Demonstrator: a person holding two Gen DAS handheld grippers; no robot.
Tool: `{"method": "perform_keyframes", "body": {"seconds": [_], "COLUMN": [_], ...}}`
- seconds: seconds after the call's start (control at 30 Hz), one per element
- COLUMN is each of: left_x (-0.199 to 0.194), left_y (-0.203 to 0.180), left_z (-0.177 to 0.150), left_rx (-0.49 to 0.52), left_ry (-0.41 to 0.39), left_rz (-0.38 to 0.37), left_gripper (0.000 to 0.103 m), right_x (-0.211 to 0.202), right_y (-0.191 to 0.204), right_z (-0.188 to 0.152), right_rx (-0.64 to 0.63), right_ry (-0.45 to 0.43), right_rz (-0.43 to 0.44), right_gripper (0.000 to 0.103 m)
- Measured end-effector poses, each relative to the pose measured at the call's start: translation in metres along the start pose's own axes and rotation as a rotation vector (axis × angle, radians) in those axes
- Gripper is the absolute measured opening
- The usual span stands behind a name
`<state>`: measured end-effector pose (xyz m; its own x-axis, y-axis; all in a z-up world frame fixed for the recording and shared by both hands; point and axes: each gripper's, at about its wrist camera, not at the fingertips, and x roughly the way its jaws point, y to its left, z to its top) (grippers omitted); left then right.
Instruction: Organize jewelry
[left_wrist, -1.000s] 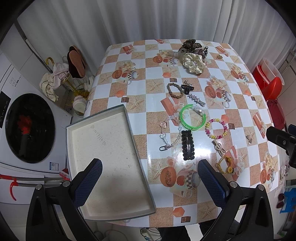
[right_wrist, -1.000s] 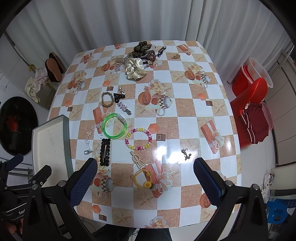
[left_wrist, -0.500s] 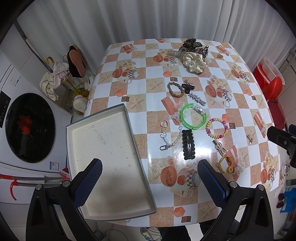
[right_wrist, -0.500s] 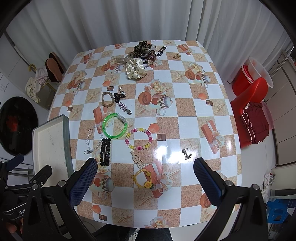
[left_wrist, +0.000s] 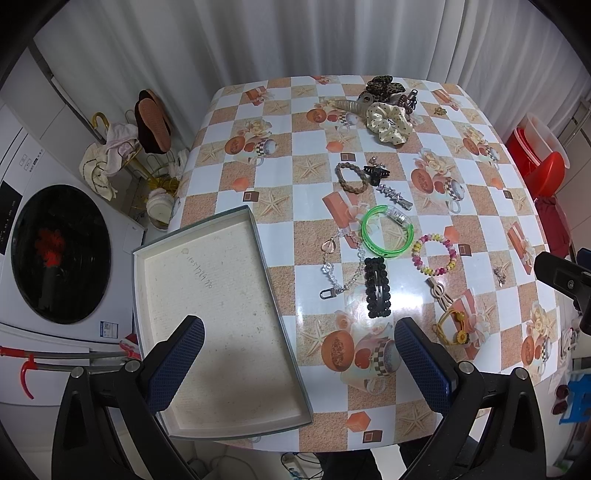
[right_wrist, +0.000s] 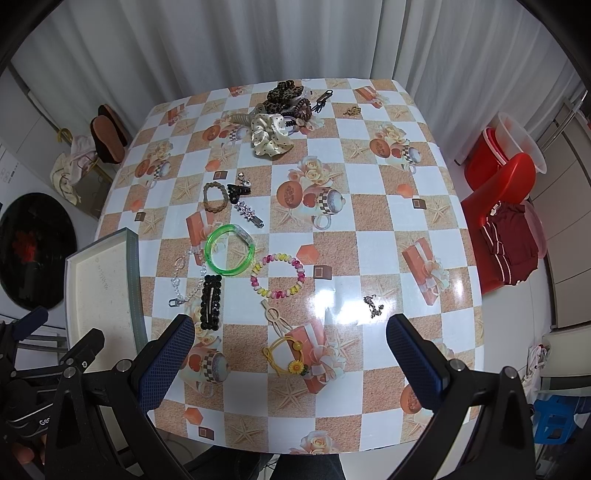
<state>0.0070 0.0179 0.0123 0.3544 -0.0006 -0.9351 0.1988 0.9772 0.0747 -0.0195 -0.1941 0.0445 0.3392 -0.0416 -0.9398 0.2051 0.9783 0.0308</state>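
Observation:
A shallow grey tray (left_wrist: 207, 413) with a bare cream floor lies at the table's left front (right_wrist: 133, 258). Jewelry is spread mid-table: a green bangle (left_wrist: 386, 230) (right_wrist: 229, 254), a pink-and-yellow bead bracelet (left_wrist: 436, 254) (right_wrist: 277, 277), a black beaded clip (left_wrist: 376, 288) (right_wrist: 210, 301), a clear bead chain (left_wrist: 332, 273), a brown braided bracelet (left_wrist: 350, 177), a yellow flower tie (right_wrist: 286, 356). My left gripper (left_wrist: 299, 350) is open and empty, high above the tray's right edge. My right gripper (right_wrist: 290, 350) is open and empty above the table's front.
Scrunchies and hair clips (left_wrist: 388, 110) are piled at the table's far edge. A small metal charm (right_wrist: 373, 304) lies at the right front. A washing machine (left_wrist: 55, 254) stands left of the table. A red chair (right_wrist: 506, 195) and tubs stand to the right.

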Motion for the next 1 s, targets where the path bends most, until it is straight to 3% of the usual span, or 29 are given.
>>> {"method": "perform_keyframes", "body": {"seconds": [1.0], "left_x": [0.0015], "left_y": [0.0064], "left_z": [-0.002], "left_rx": [0.0], "left_ry": [0.013], "left_rz": [0.0], "left_gripper": [0.103], "right_x": [0.0026], "right_y": [-0.001], "right_z": [0.0017], "right_rx": [0.001], "right_ry": [0.008], "right_rz": [-0.002], "right_gripper": [0.103]}}
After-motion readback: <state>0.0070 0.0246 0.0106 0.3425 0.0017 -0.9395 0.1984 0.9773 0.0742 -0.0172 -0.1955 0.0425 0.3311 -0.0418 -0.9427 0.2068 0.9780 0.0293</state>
